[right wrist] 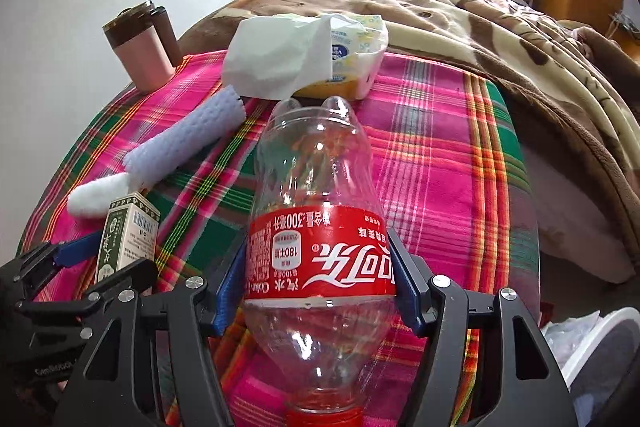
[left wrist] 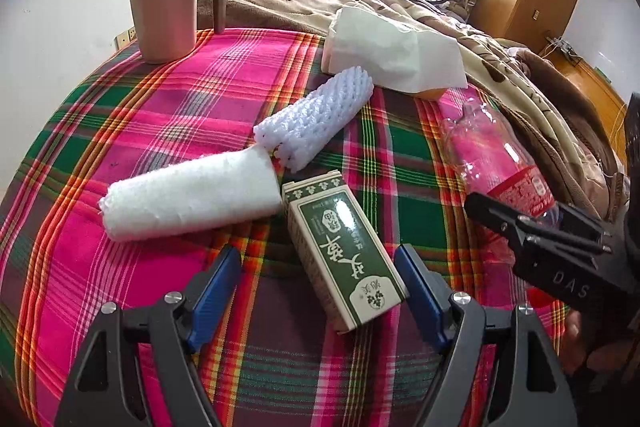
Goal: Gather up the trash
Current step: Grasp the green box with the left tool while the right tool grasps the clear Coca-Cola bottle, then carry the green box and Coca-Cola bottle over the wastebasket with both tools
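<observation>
While foam rolls crowd it, carton lies free.

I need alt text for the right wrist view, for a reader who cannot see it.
The right gripper has its blue pads against the red label of an empty plastic bottle lying on a plaid cloth. At left are a green carton, foam sleeves, and a pink mug.

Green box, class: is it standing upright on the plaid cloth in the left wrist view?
No: the green box lies flat on the plaid cloth, between the left gripper's open fingers.
</observation>
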`<state>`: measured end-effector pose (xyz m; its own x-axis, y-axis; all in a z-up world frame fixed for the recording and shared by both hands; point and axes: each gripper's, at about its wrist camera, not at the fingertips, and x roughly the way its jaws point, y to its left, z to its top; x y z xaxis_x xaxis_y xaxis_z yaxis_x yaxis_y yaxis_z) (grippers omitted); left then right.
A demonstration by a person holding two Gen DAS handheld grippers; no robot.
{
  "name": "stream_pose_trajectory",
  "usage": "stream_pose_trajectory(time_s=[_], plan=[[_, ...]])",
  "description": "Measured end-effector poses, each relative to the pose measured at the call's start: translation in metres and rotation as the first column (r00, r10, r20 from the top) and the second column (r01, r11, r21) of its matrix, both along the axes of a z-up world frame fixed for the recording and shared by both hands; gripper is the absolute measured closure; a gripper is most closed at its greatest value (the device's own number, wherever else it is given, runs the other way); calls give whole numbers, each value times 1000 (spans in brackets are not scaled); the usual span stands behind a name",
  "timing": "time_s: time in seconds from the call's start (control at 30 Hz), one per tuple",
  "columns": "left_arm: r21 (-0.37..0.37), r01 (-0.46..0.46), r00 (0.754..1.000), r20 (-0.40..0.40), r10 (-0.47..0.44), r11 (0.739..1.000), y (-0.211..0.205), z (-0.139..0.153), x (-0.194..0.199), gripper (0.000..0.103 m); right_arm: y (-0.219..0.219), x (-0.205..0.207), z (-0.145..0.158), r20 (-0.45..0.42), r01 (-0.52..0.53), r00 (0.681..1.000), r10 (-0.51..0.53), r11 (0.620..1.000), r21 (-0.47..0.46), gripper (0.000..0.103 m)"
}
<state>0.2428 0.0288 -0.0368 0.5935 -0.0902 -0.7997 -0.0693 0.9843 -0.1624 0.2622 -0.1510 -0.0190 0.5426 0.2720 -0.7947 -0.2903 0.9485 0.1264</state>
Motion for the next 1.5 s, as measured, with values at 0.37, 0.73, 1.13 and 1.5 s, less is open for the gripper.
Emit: stream_pose_trajectory(time_s=[0.37, 0.73, 1.13, 1.5], plan=[[-6, 4, 1000, 12, -4, 1000, -2, 0, 1, 70, -3, -12, 1, 27, 29, 999, -30, 1000, 6, 40], [-28, 38, 996, 80, -36, 999, -7, 21, -20, 70, -13, -35, 14, 73, 59, 995, -63, 996, 60, 40], [-27, 118, 981, 157, -112, 993, -31, 50, -54, 70, -37, -68, 32, 101, 108, 988, -119, 987, 115, 40], [-17, 209, 956, 213, -201, 978, -66, 71, -81, 70, -68, -101, 45, 134, 177, 971, -198, 972, 153, 40]])
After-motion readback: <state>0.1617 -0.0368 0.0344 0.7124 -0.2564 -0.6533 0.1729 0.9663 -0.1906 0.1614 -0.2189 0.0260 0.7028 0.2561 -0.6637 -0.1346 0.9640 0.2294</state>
